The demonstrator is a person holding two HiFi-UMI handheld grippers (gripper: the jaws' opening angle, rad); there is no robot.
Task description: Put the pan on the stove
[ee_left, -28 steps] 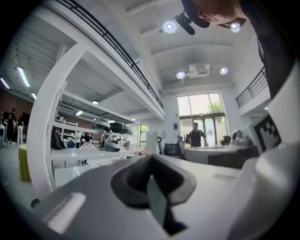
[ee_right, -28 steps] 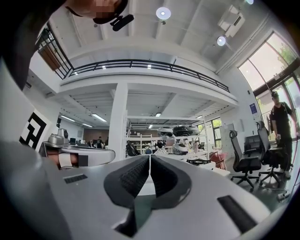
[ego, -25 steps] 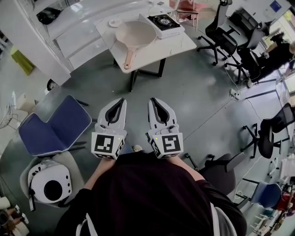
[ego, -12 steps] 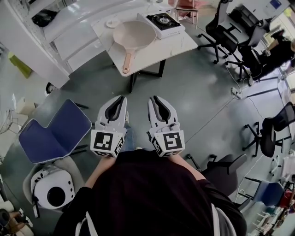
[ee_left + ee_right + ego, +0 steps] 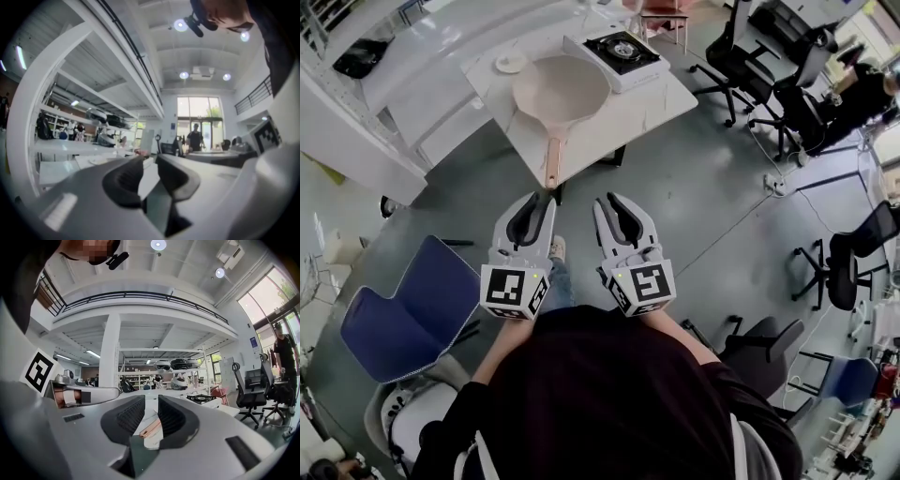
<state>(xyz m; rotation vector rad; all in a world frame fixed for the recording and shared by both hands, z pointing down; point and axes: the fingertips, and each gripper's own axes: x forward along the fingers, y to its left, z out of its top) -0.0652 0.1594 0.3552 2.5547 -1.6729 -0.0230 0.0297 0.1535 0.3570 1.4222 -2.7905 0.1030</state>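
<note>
Near: left hand-held gripper (image 5: 540, 199) and right hand-held gripper (image 5: 609, 200) side by side over floor (image 5: 694, 197). Both jaws just been opening, gap narrow, nothing between. Farther out: white worktop (image 5: 652, 98), pan (image 5: 561, 89) flat on it, handle pointing near. Stove (image 5: 621, 52) just beside pan, far right.

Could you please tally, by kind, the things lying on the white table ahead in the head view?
pan: 1
stove: 1
small white dish: 1
Total: 3 that I can make out
</note>
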